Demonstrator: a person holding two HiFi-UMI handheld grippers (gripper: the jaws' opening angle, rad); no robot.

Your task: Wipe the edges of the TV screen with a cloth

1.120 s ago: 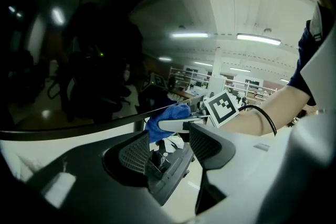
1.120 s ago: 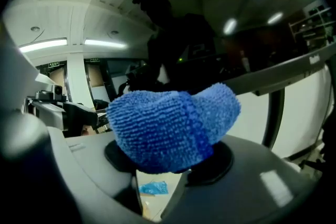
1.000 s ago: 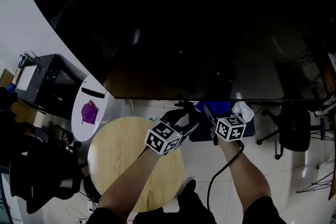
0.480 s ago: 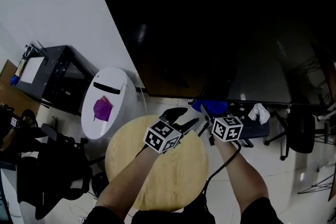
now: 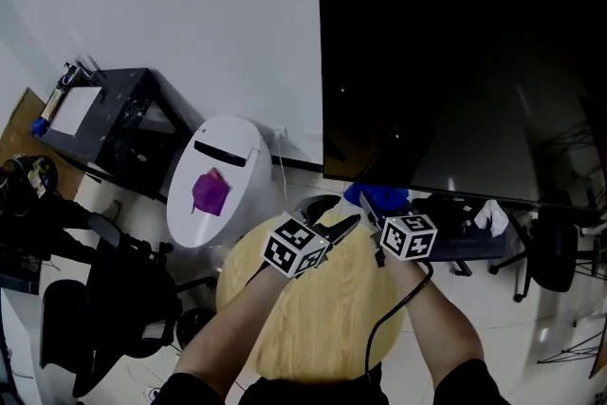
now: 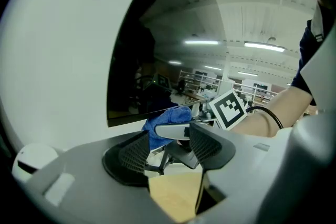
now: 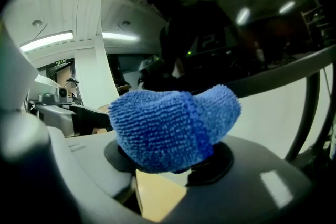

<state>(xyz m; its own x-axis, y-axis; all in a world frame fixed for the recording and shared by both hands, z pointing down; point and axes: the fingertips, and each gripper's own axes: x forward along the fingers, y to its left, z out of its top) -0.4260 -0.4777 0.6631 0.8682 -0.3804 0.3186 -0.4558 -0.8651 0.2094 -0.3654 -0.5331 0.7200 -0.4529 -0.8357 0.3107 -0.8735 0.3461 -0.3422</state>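
- Cloth: blue, looped pile, bunched into a wad. It sits at the bottom edge of the TV screen, near the lower left corner. No view shows whether cloth and screen touch.
- Right gripper: clenched on the cloth. The wad bulges above and beyond both jaws and covers the pads.
- Left gripper: released. The jaws stand apart with nothing between the pads. It is just left of the right gripper, and both point toward the same screen corner.
- TV screen: dark and glossy. It reflects ceiling lights and a person's silhouette.
- Round wooden worktop: under both grippers, on the near side of the screen.
- White wall: left of the screen.
- White rounded unit: left of the worktop, against the wall. It has a dark slot, and a purple object lies on its face.
- Black cabinet: further left, against the wall.
- White crumpled item: right of the grippers, on a dark surface below the screen.
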